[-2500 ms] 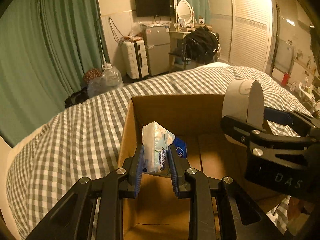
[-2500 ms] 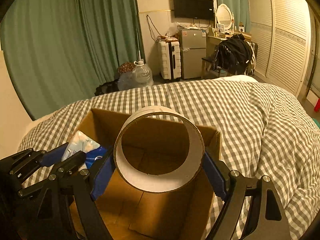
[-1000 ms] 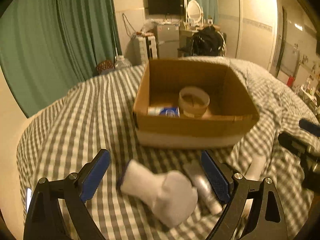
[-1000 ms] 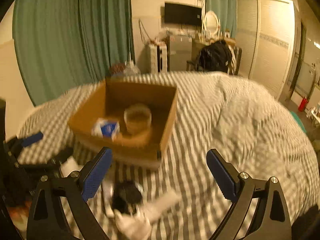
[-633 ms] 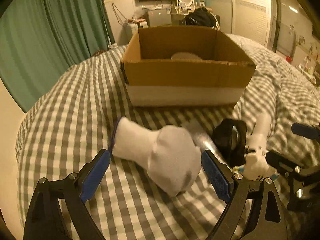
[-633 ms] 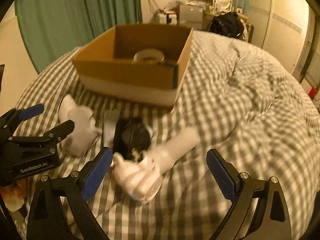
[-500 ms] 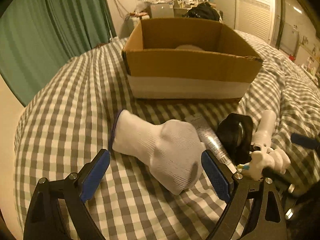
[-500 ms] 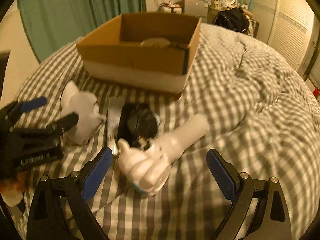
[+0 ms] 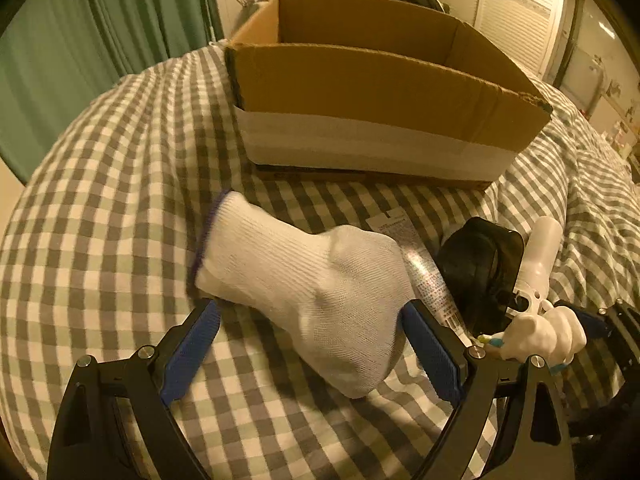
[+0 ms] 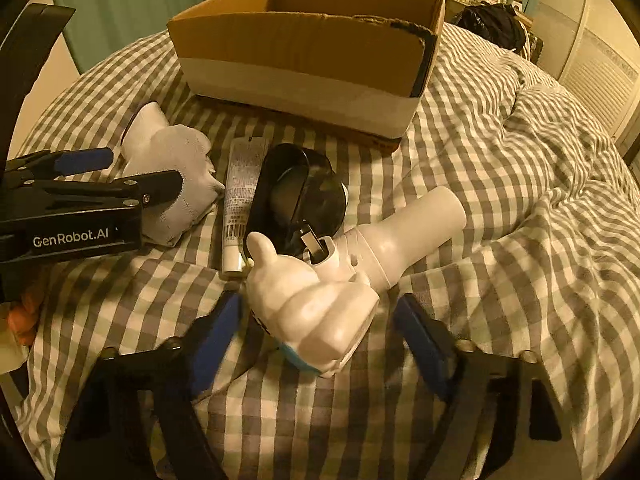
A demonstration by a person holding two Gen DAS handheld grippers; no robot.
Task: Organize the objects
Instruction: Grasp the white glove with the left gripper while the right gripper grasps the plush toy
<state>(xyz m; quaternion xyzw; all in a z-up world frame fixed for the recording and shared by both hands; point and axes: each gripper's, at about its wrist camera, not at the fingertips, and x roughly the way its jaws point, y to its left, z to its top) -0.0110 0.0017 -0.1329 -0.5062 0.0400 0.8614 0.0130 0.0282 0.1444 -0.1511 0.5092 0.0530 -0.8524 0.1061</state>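
A white knit glove (image 9: 312,280) with a purple cuff lies on the checked bedcover, and my left gripper (image 9: 310,320) stands open astride it, pads beside it on both sides. In the right wrist view the left gripper (image 10: 144,168) and the glove (image 10: 168,152) show at the left. A white puffy figure toy (image 10: 312,300) with a long handle lies between the jaws of my right gripper (image 10: 318,306), which are closing; a gap remains at the right pad. The cardboard box (image 10: 304,40) stands behind, its inside hidden.
A squeeze tube (image 10: 240,192) and a black glossy object (image 10: 304,192) lie between glove and toy. The box (image 9: 380,92) stands just beyond the items. Rumpled checked bedding (image 10: 520,160) spreads right. A person's fingers (image 10: 20,320) show at the left edge. Green curtains hang behind.
Both grippers left the box with nothing held and came down over the bed. The left now straddles the glove. The right jaws have narrowed around the white toy.
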